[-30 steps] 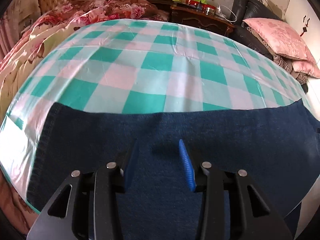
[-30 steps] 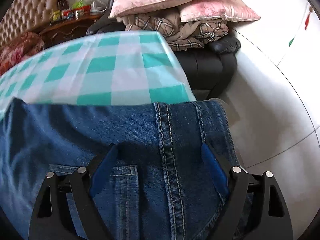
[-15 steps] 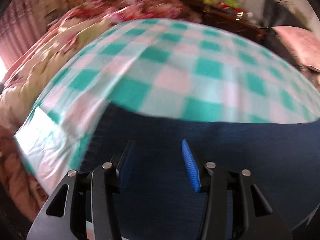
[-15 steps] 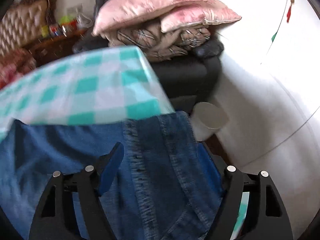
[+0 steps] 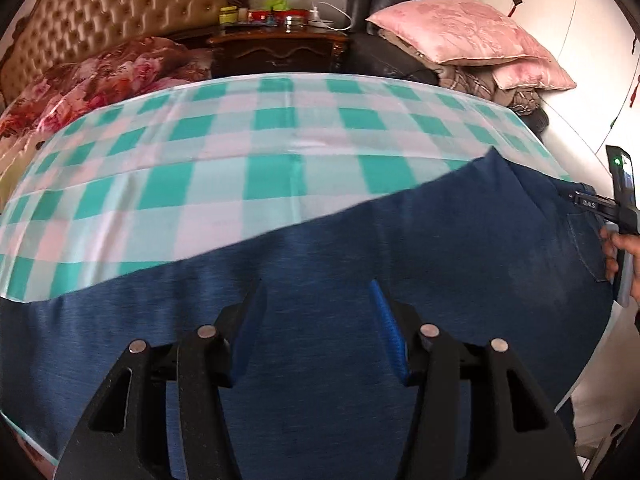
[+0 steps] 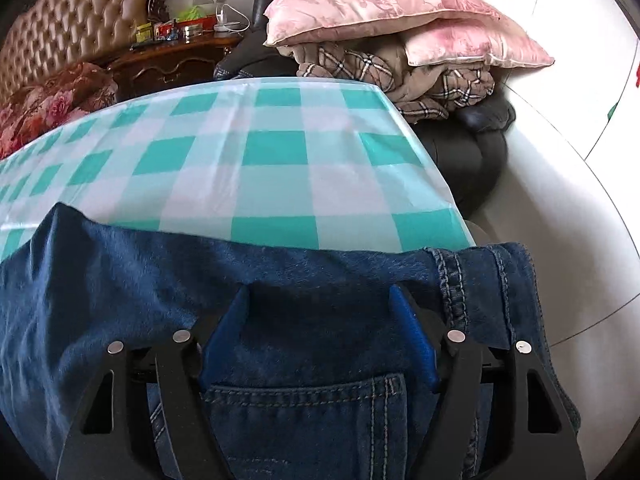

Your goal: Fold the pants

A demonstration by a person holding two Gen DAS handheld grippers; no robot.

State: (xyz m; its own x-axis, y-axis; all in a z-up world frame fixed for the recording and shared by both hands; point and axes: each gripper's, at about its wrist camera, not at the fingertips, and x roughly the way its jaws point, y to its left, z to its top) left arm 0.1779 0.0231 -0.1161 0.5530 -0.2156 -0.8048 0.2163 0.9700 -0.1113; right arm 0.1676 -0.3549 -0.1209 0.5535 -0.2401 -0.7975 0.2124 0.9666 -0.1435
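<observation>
Pants (image 5: 360, 264) of dark blue denim lie along the near edge of the table, on its green-and-white checked cloth (image 5: 240, 168), stretched from the left end to the right corner. At the far left, beyond the cloth, I see a tufted headboard (image 5: 120, 12) and a floral quilt (image 5: 100, 76), with a dark wooden nightstand (image 5: 280, 48) crowded with small items behind the far edge.

My left gripper (image 5: 316, 320) hangs over the leg part of the pants, near the middle of the near edge. Its jaws are opening, about half apart, and the blue pads have only flat denim showing between them; they do not pinch any fold that I can see. Whether the tips touch the cloth I cannot tell.

Moving right, the denim rises into a soft ridge toward the right corner, where the waistband (image 6: 456, 280) with its pale stitching hangs just over the table's right edge. A back pocket (image 6: 304, 404) sits close under my right gripper (image 6: 320, 312). Its jaws stand fairly wide and are closing, with the seat of the pants between the blue pads, though they do not yet press a gathered fold. In the left wrist view my right hand (image 5: 622, 252) shows at the frame's right border.

Past the right edge stand pink pillows (image 6: 380, 4) piled on a plaid blanket (image 6: 400, 76).
</observation>
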